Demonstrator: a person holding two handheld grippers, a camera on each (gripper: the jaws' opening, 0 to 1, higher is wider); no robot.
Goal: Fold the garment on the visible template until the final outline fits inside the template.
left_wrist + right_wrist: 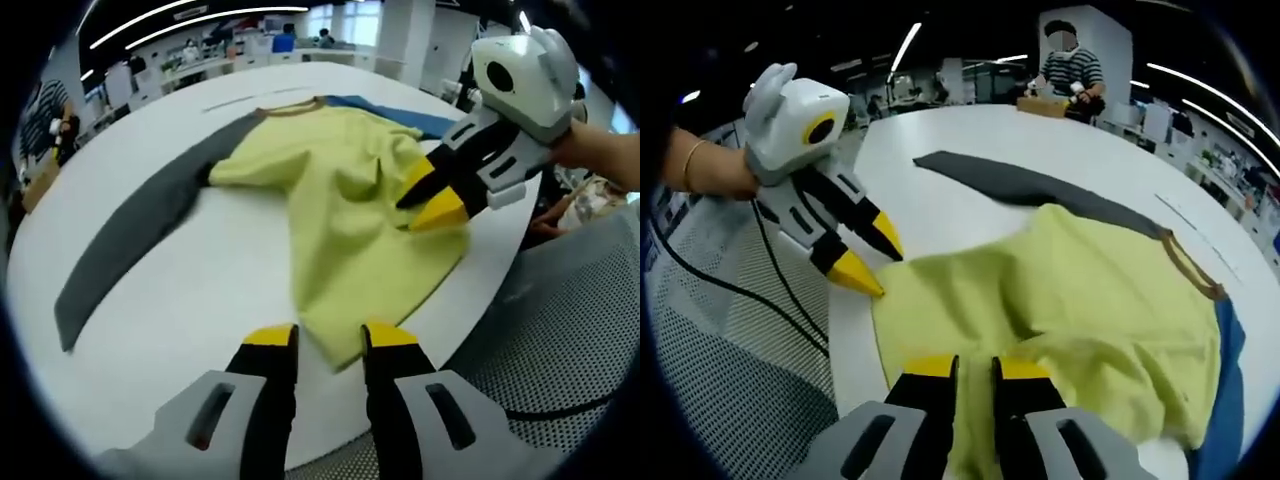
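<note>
Garment (340, 200), yellow-green body w/ grey sleeve (130, 240), brown collar (290, 108) and a blue part (385, 108) at the far side, lies crumpled on the white round table (180, 330); grey sleeve stretched out flat away from the body, yellow cloth bunched in folds toward the table edge. Left gripper view: left gripper (330, 340) rises from bottom, yellow-tipped black jaws a narrow gap apart, a corner of the hem lying between the tips; whether the cloth is actually pinched cannot be told. Right gripper (432, 200) enters from the right, held by a hand (600, 150); its jaws stand slightly parted, tips on or at a raised fold of the yellow cloth, grip not clear. Right gripper view: right gripper (973, 372) at bottom, jaws nearly together w/ yellow fabric between and around the tips; hold cannot be confirmed. Left gripper (868, 255) comes in from the left, jaws parted in a small V, lower tip touching the near corner of the yellow cloth at the table edge. Mesh chair (730, 330) w/ black cable (780, 290) sits beside the table. A person in a striped top (1072, 70) stands at the far end, by a cardboard box (1045, 103). Office desks (230, 50) in background.
</note>
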